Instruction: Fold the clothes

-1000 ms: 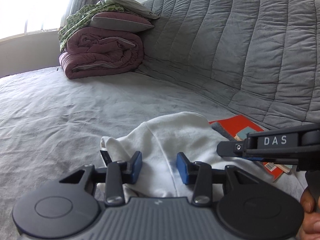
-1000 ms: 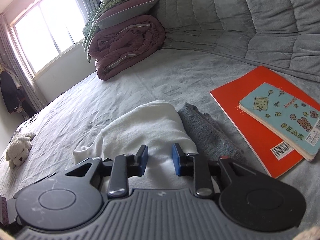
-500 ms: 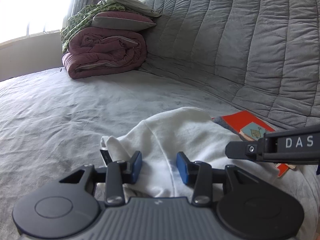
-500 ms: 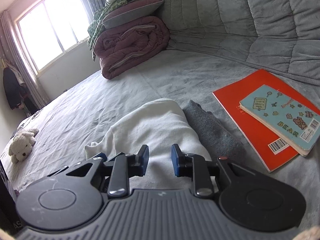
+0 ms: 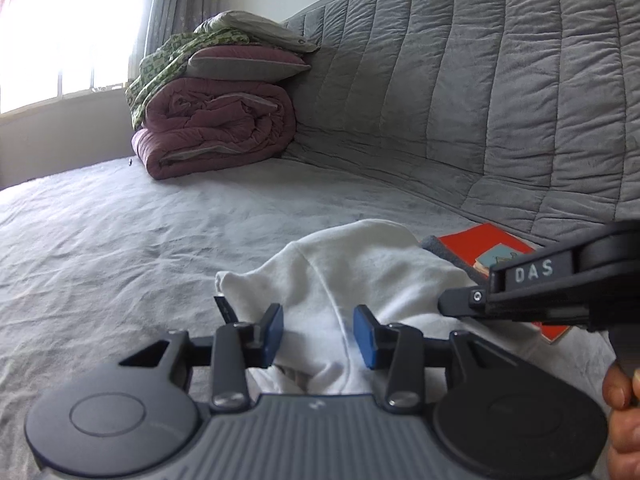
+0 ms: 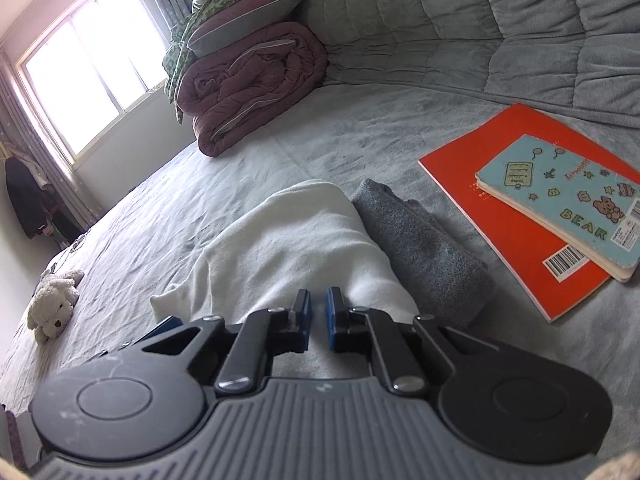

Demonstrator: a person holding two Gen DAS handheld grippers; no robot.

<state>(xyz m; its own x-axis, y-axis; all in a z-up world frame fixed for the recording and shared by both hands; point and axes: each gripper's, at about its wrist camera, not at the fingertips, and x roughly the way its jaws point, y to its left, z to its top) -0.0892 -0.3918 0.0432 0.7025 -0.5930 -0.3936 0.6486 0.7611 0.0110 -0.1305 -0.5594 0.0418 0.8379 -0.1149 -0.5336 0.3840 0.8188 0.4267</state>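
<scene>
Left gripper (image 5: 318, 336) of mine hangs with its blue pads spread, the white garment (image 5: 352, 276) lying between them but pressed by neither. Beside it, my right gripper (image 6: 318, 318) is closing its jaws, now nearly together, on a ridge of that same white cloth; whether the pads already bite the fabric I cannot tell.

The garment lies low on the grey bedspread (image 5: 120, 240), bunched and only partly folded, with one corner poking out to the left. I judge the task is in its early or middle part: the cloth needs squaring and at least one more fold.

To the left, the bed offers wide open room as far as a white plush toy (image 6: 54, 306). To the right it is tighter: a folded grey cloth (image 6: 420, 248) touches the garment, then an orange book (image 6: 500, 200) under a blue notebook (image 6: 560, 196).
</scene>
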